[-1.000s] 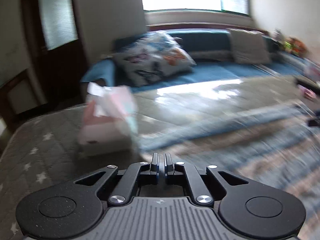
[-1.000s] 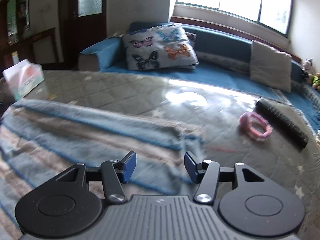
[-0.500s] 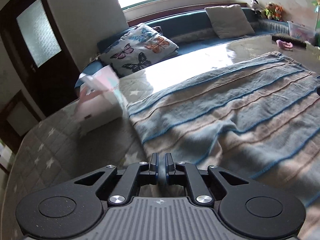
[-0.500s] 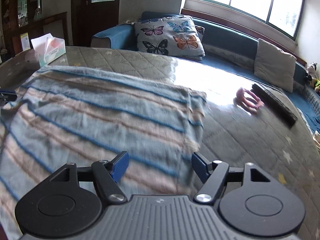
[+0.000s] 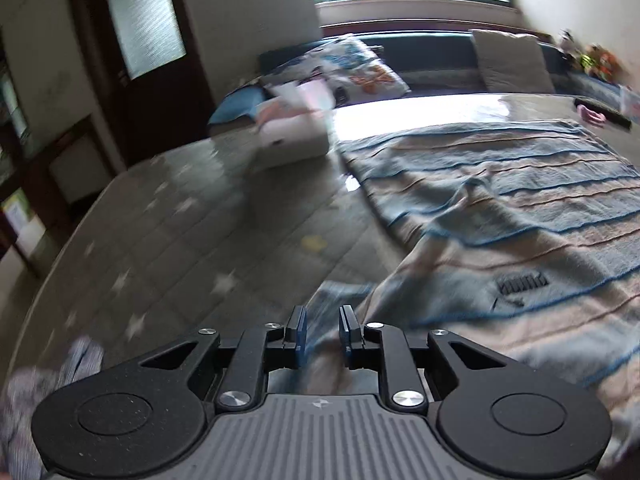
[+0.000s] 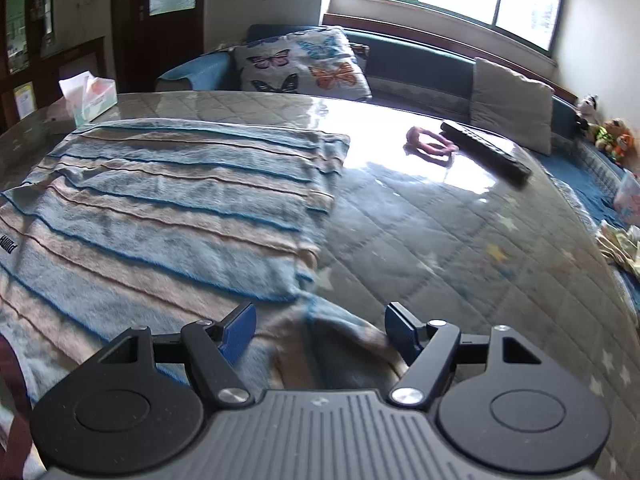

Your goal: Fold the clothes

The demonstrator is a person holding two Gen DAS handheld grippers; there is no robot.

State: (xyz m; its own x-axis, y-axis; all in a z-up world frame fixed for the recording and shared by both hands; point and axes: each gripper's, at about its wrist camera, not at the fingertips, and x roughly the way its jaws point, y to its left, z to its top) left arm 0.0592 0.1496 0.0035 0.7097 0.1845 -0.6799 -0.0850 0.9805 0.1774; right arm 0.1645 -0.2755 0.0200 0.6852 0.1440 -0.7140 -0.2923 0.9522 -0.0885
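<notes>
A blue and beige striped garment point(image 5: 500, 216) lies spread flat on the grey quilted table point(image 5: 180, 240); it also shows in the right wrist view point(image 6: 168, 208). My left gripper point(image 5: 322, 330) is partly open at the garment's near left corner, with a fold of the cloth between its fingers. My right gripper point(image 6: 320, 328) is wide open over the garment's near right corner, with a raised fold of cloth lying between its fingers.
A tissue box point(image 5: 292, 132) stands at the garment's far left corner, also in the right wrist view point(image 6: 90, 96). A pink ring point(image 6: 430, 146) and a black remote point(image 6: 486, 152) lie far right. Pale cloth point(image 6: 622, 244) lies at the right edge. A sofa with cushions point(image 6: 304, 64) stands behind.
The left jaws, shut before, have opened a little around the cloth at the near left corner. Both grippers have dropped lower toward the garment's near edge. The right jaws stay wide open.
</notes>
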